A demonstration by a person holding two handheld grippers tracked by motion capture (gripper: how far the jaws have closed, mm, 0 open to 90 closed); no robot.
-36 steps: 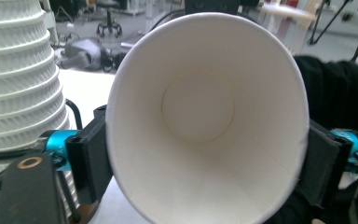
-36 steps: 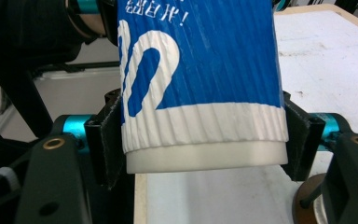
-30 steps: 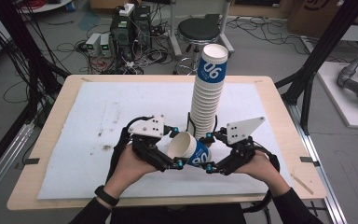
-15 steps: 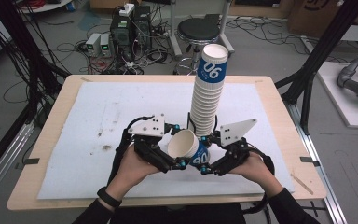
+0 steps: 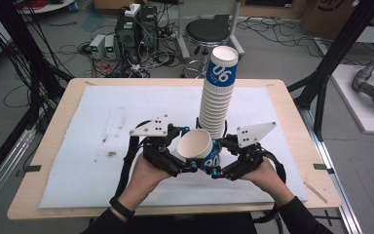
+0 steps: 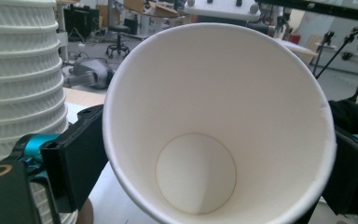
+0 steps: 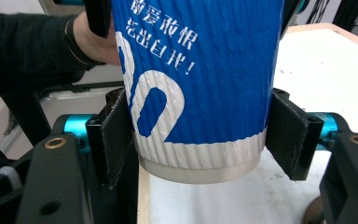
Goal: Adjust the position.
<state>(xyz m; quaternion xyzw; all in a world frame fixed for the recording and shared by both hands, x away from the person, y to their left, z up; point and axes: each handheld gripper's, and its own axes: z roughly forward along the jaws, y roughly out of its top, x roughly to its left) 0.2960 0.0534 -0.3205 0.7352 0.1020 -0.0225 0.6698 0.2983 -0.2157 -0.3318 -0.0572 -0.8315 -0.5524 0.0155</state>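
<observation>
A blue-and-white ribbed paper cup (image 5: 200, 150) lies tilted between the left gripper (image 5: 187, 158) and right gripper (image 5: 219, 157). Its base sits between the right gripper's fingers (image 7: 114, 137). A tall stack of ribbed paper cups (image 5: 216, 95) stands just behind them on the white foam mat (image 5: 102, 126).

A black stool (image 5: 213, 33) stands beyond the table (image 5: 44, 146).

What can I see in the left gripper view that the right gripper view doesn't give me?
The left gripper view looks into the single cup's bare white inside and round bottom, with the ribbed cup stack beside it. The right gripper view has the same cup's blue outside with white print and the right gripper shut on its lower part, plus the person's other hand behind. Both share that one cup, seen between black jaws, above the white table cover.
</observation>
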